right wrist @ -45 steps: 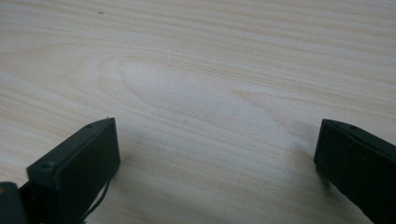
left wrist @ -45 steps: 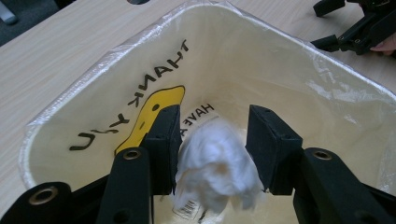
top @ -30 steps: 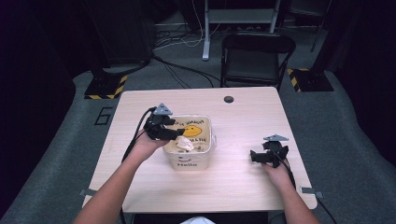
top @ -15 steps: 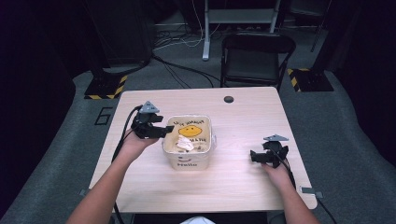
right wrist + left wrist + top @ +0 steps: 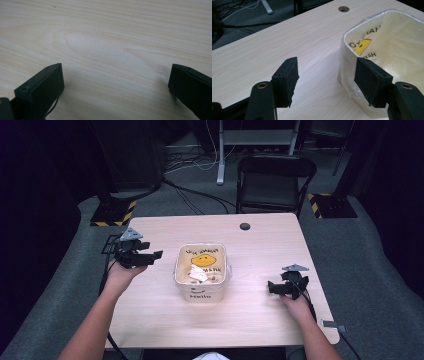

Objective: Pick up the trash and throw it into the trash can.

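- The tub sits mid-table, with a white crumpled wad inside.
- Left gripper hangs just beside the tub's left wall, jaws wide apart, holding nothing.
- Right gripper rests low, well apart to the right, jaws spread over bare wood.
- Risk, I'd say: the tub looks thin, soft, translucent plastic; a pinch on its rim could buckle it or tip it.
- Rounded corners, glossy cream walls, yellow smiley print; table is pale, smooth woodgrain.
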`<state>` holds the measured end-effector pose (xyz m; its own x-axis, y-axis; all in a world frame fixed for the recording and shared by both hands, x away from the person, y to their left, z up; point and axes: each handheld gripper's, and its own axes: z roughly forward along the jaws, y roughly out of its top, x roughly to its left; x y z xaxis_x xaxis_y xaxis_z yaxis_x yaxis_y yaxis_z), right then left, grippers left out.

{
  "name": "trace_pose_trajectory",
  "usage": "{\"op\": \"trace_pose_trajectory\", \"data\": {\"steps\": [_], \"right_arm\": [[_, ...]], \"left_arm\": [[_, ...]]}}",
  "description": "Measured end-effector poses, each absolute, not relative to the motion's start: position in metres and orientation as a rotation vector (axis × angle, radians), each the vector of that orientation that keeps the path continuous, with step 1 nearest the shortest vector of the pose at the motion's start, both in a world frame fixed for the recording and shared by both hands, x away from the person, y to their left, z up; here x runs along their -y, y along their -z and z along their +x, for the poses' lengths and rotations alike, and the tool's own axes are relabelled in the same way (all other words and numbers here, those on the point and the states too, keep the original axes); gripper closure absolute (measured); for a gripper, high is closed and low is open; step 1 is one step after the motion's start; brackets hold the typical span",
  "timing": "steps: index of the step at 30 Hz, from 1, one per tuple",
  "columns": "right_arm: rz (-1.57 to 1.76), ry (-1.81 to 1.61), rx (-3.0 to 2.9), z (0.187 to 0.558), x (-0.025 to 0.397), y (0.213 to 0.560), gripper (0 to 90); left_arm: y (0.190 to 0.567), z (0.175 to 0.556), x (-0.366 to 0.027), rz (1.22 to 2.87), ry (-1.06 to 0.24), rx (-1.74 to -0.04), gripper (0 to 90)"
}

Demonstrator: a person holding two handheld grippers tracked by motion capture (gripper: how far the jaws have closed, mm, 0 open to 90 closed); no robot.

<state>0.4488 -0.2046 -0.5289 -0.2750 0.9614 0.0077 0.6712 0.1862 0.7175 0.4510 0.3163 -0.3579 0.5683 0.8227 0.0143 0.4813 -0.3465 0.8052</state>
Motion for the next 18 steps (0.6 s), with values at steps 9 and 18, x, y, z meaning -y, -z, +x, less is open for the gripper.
{"op": "trace_pose_trajectory", "data": {"steps": [9,18], "right_arm": [[1.528,-0.861,-2.019,0.449,0.205,0.529,0.0],[1.528,-0.861,-2.019,0.449,0.205,0.529,0.0]], "left_arm": [[0.364,0.445,-0.338,1.99,-0.556,-1.094,35.0],[0.386,0.441,-0.346,1.99,-0.537,-1.131,34.8]]}}
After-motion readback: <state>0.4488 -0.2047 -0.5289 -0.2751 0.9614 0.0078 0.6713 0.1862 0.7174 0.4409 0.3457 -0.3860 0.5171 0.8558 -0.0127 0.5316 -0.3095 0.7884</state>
